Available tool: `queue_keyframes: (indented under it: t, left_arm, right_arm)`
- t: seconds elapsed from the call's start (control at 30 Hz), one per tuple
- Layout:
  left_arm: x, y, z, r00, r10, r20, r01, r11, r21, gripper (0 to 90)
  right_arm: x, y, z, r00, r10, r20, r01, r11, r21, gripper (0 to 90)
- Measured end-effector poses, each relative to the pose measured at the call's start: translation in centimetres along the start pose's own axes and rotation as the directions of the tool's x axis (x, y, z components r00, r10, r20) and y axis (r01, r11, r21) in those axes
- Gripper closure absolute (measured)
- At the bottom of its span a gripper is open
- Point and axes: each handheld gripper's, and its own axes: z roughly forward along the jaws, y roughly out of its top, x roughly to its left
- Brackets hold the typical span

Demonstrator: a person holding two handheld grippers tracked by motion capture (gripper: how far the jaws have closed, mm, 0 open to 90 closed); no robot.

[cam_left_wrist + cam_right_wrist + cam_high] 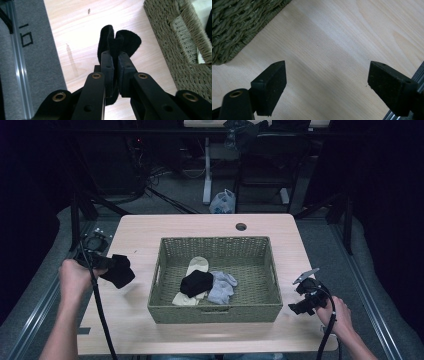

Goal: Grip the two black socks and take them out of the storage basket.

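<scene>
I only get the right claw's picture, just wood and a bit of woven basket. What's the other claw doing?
Observer: The left claw is shut on a black sock, held over the table just left of the basket.
Operator: Is anything in the basket?
Observer: Yes, three pieces lie on its floor: another black sock, a cream sock partly under it, and a grey sock to the right.
Operator: Is my claw holding anything?
Observer: No, the right claw is open with bare wood between its pads, to the right of the basket.
</scene>
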Motion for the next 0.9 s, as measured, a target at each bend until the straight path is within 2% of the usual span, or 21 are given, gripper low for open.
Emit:
queue_keyframes:
  t: [0.2, 0.3, 0.43, 0.57, 0.63, 0.67, 0.73, 0.77, 0.83, 0.9]
  left_arm:
    - [-0.3, -1.2, 2.1, 0.9994, -0.026, 0.023, 0.026, 0.9997, -0.003, 84.9]
    - [-0.6, -1.7, 3.2, 0.9996, -0.025, 0.014, 0.024, 0.9995, 0.021, 84.9]
    - [-0.7, -2.4, 4.4, 0.9988, -0.039, 0.028, 0.039, 0.9988, 0.029, 84.9]
    - [-0.9, -3.2, 5.8, 0.9973, -0.059, 0.043, 0.057, 0.9974, 0.043, 84.9]
    - [-0.9, -3.3, 6.1, 0.9974, -0.058, 0.041, 0.056, 0.9971, 0.051, 84.7]
    - [-0.8, -3.3, 6.1, 0.9971, -0.063, 0.043, 0.061, 0.997, 0.046, 84.6]
    - [-0.8, -3.4, 6.4, 0.9966, -0.065, 0.051, 0.062, 0.9967, 0.052, 84.5]
    - [-0.8, -3.5, 6.7, 0.9969, -0.062, 0.049, 0.059, 0.9967, 0.056, 84.3]
    - [-0.6, -3.9, 7.3, 0.9959, -0.069, 0.058, 0.065, 0.9949, 0.077, 83.8]
    - [-0.3, -4.3, 8.0, 0.9933, -0.085, 0.079, 0.077, 0.9929, 0.09, 83.7]
  right_arm:
    - [-0.1, 0.0, 0.0, 1.0, 0.004, 0.001, -0.004, 1.0, -0.003, 15.0]
    - [-0.1, -0.1, 0.0, 0.9999, 0.01, -0.003, -0.01, 1.0, -0.013, 15.1]
    - [0.0, 0.0, 0.0, 1.0, 0.003, 0.001, -0.003, 1.0, -0.003, 15.0]
    - [0.0, -0.1, 0.2, 0.9999, 0.013, -0.005, -0.013, 1.0, -0.018, 15.1]
    - [-0.1, 0.0, 0.1, 1.0, -0.003, 0.003, 0.003, 1.0, 0.001, 15.1]
    - [0.0, 0.1, 0.2, 0.9999, 0.005, -0.014, -0.005, 1.0, -0.009, 15.1]
    - [0.0, 0.1, 0.2, 0.9999, 0.004, -0.014, -0.004, 1.0, -0.012, 15.1]
    - [0.2, 0.0, 0.3, 0.9996, 0.023, -0.013, -0.024, 0.999, -0.035, 15.1]
    - [0.1, 0.1, 0.0, 1.0, -0.001, -0.002, 0.001, 1.0, -0.016, 15.0]
    - [0.1, 0.1, -0.1, 0.9999, 0.004, -0.014, -0.004, 1.0, -0.022, 15.1]
